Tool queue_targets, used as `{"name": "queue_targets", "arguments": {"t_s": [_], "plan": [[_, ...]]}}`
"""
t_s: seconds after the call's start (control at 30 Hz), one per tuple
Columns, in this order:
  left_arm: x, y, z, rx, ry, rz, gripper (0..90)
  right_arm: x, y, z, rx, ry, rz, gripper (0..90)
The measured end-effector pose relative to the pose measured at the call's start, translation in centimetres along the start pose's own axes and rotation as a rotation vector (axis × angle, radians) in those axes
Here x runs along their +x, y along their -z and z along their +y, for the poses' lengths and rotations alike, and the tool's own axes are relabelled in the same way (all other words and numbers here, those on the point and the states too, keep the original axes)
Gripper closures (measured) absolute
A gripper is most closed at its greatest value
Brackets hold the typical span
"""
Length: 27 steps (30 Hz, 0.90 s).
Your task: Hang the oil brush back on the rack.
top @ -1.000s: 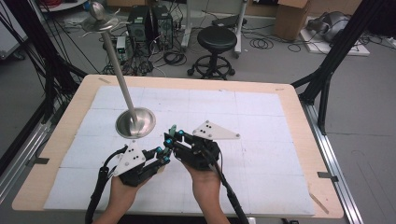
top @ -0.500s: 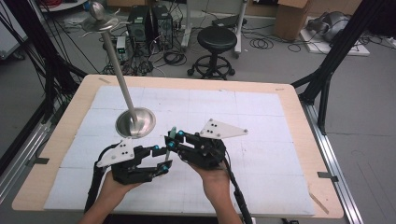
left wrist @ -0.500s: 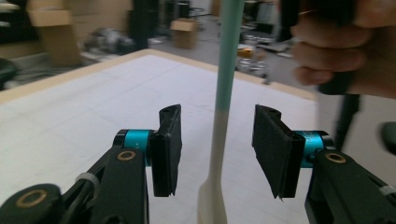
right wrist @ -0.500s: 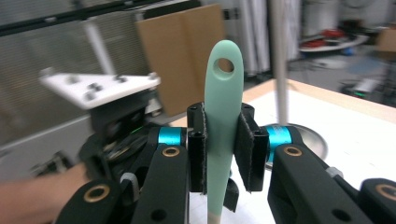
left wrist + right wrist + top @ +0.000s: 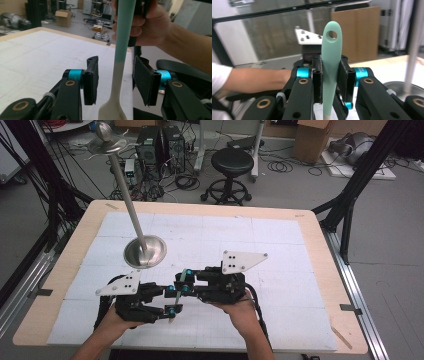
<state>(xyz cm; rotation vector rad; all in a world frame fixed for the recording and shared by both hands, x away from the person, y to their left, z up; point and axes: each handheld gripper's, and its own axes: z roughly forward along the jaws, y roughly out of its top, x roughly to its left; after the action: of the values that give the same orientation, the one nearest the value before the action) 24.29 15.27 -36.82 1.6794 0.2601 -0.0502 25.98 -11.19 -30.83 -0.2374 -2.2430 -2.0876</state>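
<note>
A spatula (image 5: pixel 331 50) with a teal handle and a pale cream blade is held upright. My right gripper (image 5: pixel 331 80) is shut on the teal handle just below its hanging hole. In the left gripper view the spatula's (image 5: pixel 124 32) lower stem and blade hang between the jaws of my left gripper (image 5: pixel 115 82), with a gap on each side. Those jaws have just been closing again after opening, and neither pad touches the spatula. In the high view both grippers meet near the table's front: left gripper (image 5: pixel 172 300), right gripper (image 5: pixel 183 283), spatula (image 5: pixel 186 274).
A metal stand with a round base (image 5: pixel 145 251) and a tall slanted pole stands on the white mat (image 5: pixel 280 245), just beyond the left gripper. The wooden table edge (image 5: pixel 320 235) frames the mat. A black stool (image 5: pixel 232 162) and cables lie beyond the table.
The left gripper's jaws, shut a second ago, now stand apart around the spatula's lower part. The right gripper keeps its hold and has hardly moved.
</note>
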Motion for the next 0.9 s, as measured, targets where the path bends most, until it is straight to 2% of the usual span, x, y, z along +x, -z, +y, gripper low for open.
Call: {"name": "queue_targets", "arguments": {"t_s": [0.13,0.2,0.3,0.63,0.77,0.87,0.9], "plan": [[-0.07,-0.06,-0.03,-0.001,0.003,-0.033,57.8,-0.06,-0.19,0.00,0.006,0.014,0.057,76.5],[-0.10,-0.05,-0.06,0.008,-0.007,-0.042,60.3,-0.17,-0.30,-0.02,0.006,0.019,0.075,76.5],[-0.16,-0.09,-0.09,0.010,-0.005,-0.060,64.2,-0.27,-0.44,-0.04,0.009,0.021,0.091,76.5],[-0.43,-0.14,-0.22,0.020,-0.049,-0.071,80.3,-0.26,-0.79,-0.15,0.017,0.022,0.131,76.5],[-0.58,-0.17,-0.24,0.023,-0.065,-0.060,81.2,-0.26,-0.83,-0.16,0.020,0.030,0.133,76.5],[-0.61,-0.11,-0.18,0.022,-0.064,-0.023,81.5,-0.19,-0.82,-0.17,0.019,0.024,0.115,75.7],[-0.59,-0.09,-0.15,0.025,-0.056,-0.005,81.5,-0.20,-0.78,-0.18,0.015,0.014,0.091,72.9]]}}
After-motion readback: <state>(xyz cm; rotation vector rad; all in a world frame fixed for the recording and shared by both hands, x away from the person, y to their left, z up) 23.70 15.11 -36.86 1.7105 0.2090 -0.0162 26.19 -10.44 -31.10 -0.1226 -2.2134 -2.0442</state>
